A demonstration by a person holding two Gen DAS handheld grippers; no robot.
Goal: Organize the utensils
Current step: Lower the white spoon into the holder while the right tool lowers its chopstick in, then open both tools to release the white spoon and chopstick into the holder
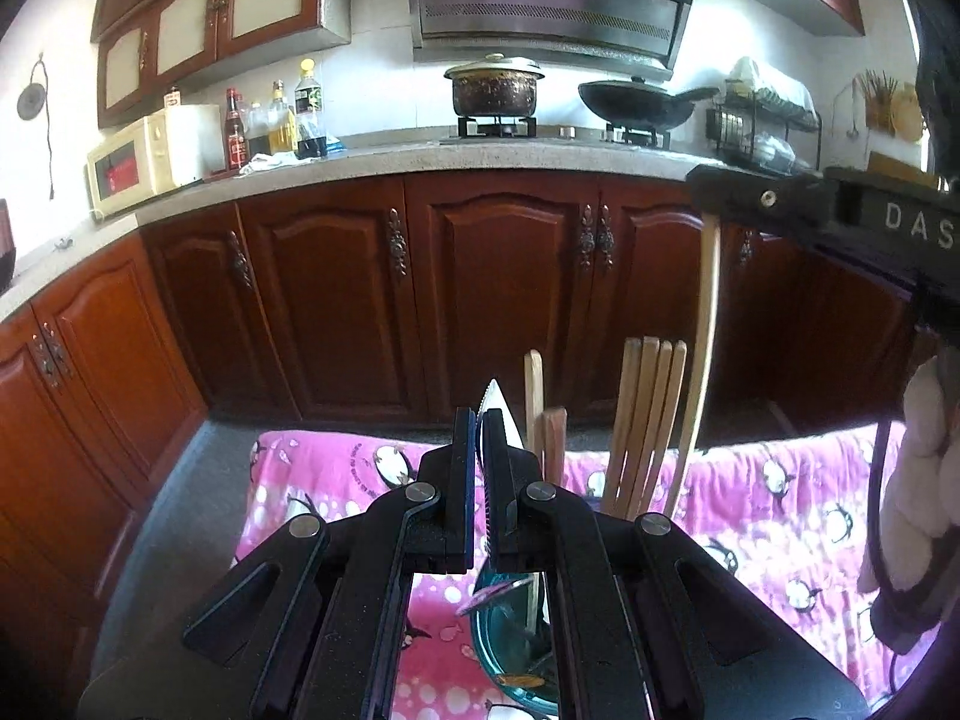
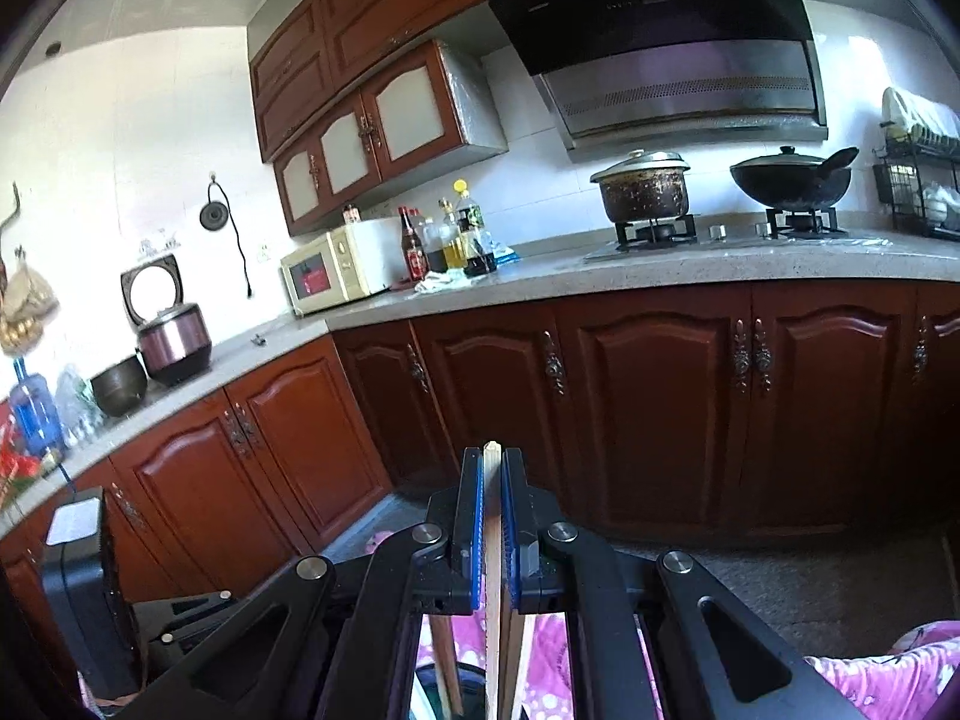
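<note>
My left gripper (image 1: 480, 438) has its jaws clamped on a serrated knife (image 1: 501, 420), its tip pointing to twelve o'clock over the pink cloth (image 1: 780, 480). My right gripper (image 2: 492, 468) is clamped on a single wooden chopstick (image 2: 492, 516). More chopsticks (image 1: 645, 420) stand upright at two o'clock from the knife, with the held chopstick just beyond them

We get bright daylight washing out the white wall tiles (image 2: 150, 138), heavy fisheye bending with dark corners, and slightly soft focus on our close-up black linkages.
</note>
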